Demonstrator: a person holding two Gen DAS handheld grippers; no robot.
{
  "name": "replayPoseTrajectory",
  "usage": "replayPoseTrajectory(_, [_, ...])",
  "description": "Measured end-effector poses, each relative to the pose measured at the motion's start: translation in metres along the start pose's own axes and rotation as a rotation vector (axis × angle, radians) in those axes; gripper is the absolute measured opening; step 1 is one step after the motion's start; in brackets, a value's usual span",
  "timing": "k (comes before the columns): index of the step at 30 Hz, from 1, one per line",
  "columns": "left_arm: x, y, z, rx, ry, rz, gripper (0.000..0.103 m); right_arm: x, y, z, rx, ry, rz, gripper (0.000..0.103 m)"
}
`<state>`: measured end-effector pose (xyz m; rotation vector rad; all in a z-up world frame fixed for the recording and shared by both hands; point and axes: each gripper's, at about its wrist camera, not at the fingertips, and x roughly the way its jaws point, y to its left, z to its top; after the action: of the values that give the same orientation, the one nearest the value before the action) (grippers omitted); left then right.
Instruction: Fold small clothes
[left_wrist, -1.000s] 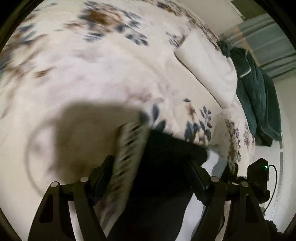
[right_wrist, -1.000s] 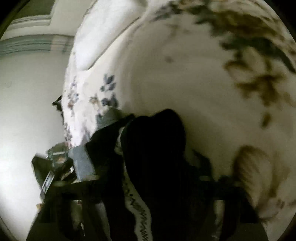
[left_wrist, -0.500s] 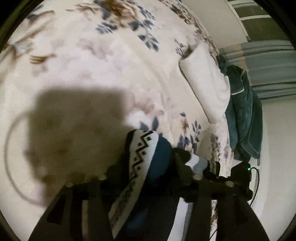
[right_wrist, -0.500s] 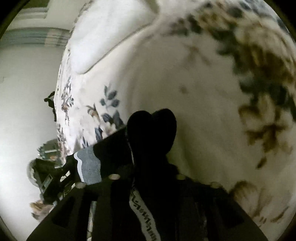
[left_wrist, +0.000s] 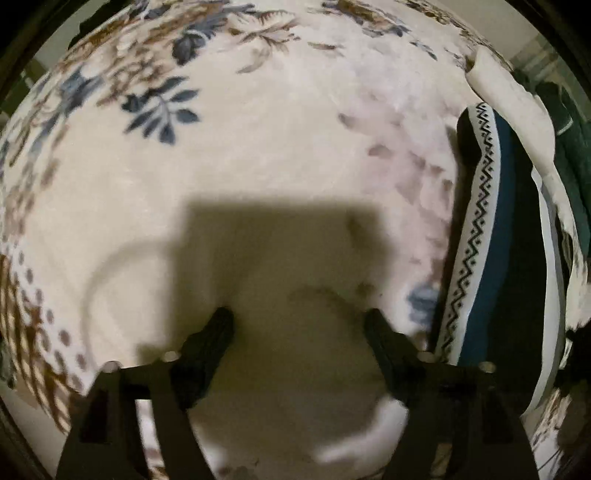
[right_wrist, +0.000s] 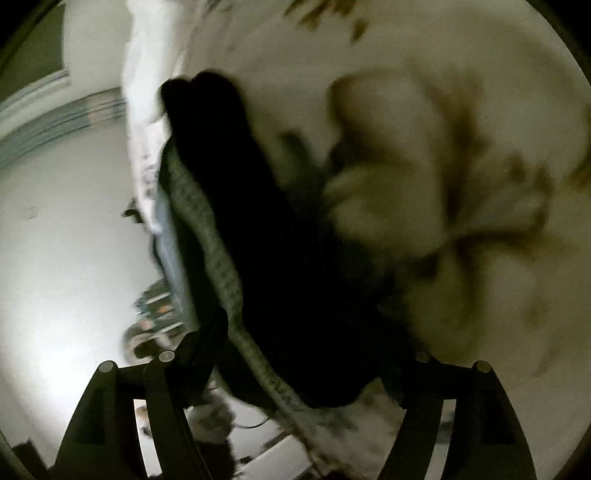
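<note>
The left tongs (left_wrist: 299, 325) are standing wide, having just been opening, empty above the floral bedspread (left_wrist: 258, 147). The right tongs (right_wrist: 314, 354) are also spreading, the dark folded garment (right_wrist: 266, 229) lying between them, grip unclear. Farther off, a white pillow (left_wrist: 517, 110) is resting.

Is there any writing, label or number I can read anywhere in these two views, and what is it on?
None can be read.
The sock has only a zigzag pattern on its white band, no letters.
The bedspread shows printed flowers only.
The right wrist view is too blurred and dark to show any text.
</note>
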<state>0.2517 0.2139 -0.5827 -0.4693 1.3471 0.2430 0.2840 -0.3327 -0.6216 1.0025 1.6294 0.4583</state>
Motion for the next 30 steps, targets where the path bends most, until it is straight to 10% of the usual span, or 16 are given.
replayPoseTrajectory(1, [0.005, -0.003, 0.003, -0.006, 0.013, -0.01, 0.103, 0.0, 0.004, -0.005, -0.021, -0.015, -0.019, 0.031])
replayPoseTrajectory(2, [0.012, -0.007, 0.007, -0.004, 0.03, -0.019, 0.103, -0.001, 0.006, -0.008, -0.026, -0.018, -0.032, 0.019])
replayPoseTrajectory(7, [0.032, -0.03, 0.017, 0.054, 0.098, 0.14, 0.103, -0.035, 0.022, -0.025, -0.055, -0.123, -0.129, 0.018])
replayPoseTrajectory(10, [0.031, -0.026, 0.022, 0.035, 0.128, 0.11, 0.103, -0.022, 0.019, -0.022, -0.074, -0.077, -0.238, 0.021])
replayPoseTrajectory(15, [-0.003, -0.015, 0.033, -0.057, 0.086, -0.019, 0.103, -0.017, 0.027, -0.002, -0.117, -0.023, -0.283, 0.056])
replayPoseTrajectory(17, [-0.018, -0.022, 0.043, -0.071, 0.032, -0.099, 0.103, -0.034, 0.034, 0.014, -0.119, -0.109, -0.246, 0.071])
replayPoseTrajectory(22, [-0.005, -0.071, 0.091, -0.055, 0.004, -0.37, 0.103, -0.036, 0.042, 0.068, -0.11, -0.163, -0.087, 0.072])
replayPoseTrajectory(27, [0.044, -0.113, 0.131, -0.006, 0.034, -0.399, 0.103, 0.011, 0.035, 0.111, -0.027, -0.023, 0.08, 0.072])
replayPoseTrajectory(28, [0.041, -0.119, 0.134, 0.01, 0.016, -0.402, 0.098, 0.012, 0.034, 0.108, -0.03, -0.02, 0.09, 0.072])
replayPoseTrajectory(30, [0.029, -0.124, 0.133, 0.059, -0.01, -0.407, 0.044, 0.011, 0.038, 0.107, -0.07, -0.043, 0.107, 0.039])
